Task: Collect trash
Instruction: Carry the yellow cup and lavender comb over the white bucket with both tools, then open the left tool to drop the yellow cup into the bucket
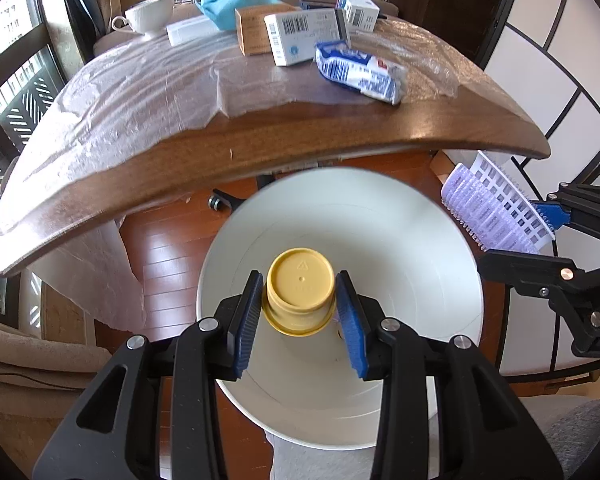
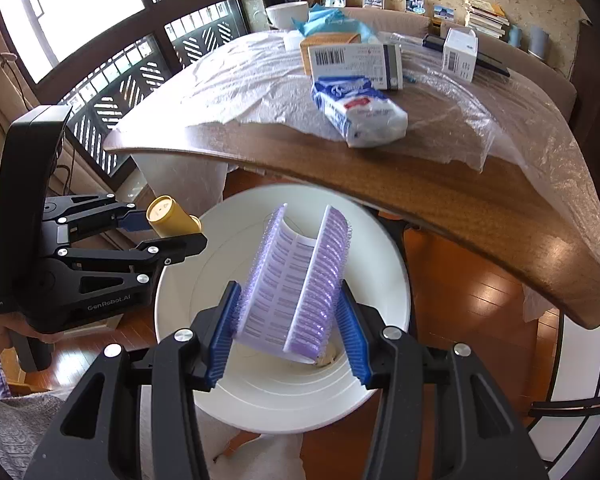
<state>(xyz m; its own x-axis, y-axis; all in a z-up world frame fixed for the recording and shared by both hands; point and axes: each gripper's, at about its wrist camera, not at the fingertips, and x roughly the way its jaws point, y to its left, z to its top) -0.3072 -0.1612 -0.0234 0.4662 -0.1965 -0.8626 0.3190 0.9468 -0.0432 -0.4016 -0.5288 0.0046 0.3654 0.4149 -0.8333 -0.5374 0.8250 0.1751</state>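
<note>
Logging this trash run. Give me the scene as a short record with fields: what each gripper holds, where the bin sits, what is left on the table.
left gripper: shut on yellow bottle, over the bin
right gripper: shut on purple packet, over the bin
white bin: on the floor, below the table edge
wooden table: partly under plastic sheet
left on table: blue-white packet, barcode box, brown box, teacup

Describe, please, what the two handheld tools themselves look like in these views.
Both the left tool and the right tool have matte black linkage arms with triangular cutouts, silver pivot screws and ribbed blue finger pads. The left one's body bears white "GenRobot.AI" lettering.
</note>
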